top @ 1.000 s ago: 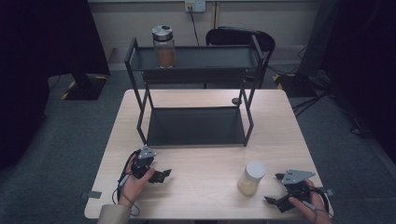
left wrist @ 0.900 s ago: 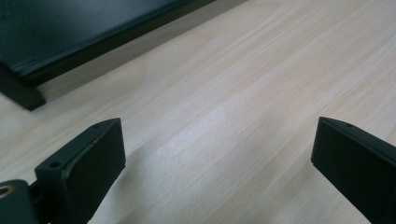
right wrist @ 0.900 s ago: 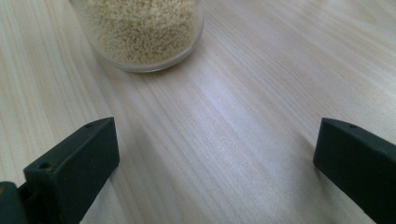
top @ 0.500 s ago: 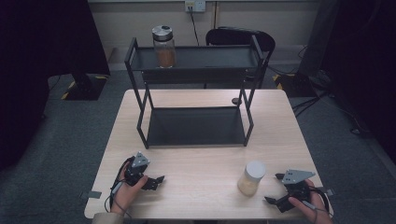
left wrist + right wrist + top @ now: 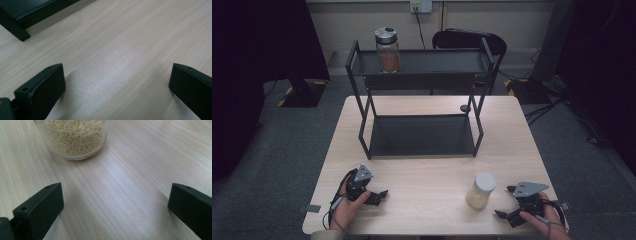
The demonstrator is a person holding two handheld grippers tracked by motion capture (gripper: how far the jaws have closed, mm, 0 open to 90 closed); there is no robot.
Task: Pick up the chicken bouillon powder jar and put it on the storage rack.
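Since the earlier frame, the left gripper (image 5: 379,194) has been drawn slightly nearer the bench (image 5: 427,165) edge, jaws just opened wide and empty; the right gripper (image 5: 504,202) is held wide beside the clear glass jar of pale grains (image 5: 481,191).

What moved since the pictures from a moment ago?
The left hand-held gripper slid a little toward the person's edge of the table, and its jaws have just been opening; they now stand wide with nothing between them. The right hand-held gripper kept still, open, beside the jar of pale grains. The black rack and the jar on its top shelf stayed where they were.
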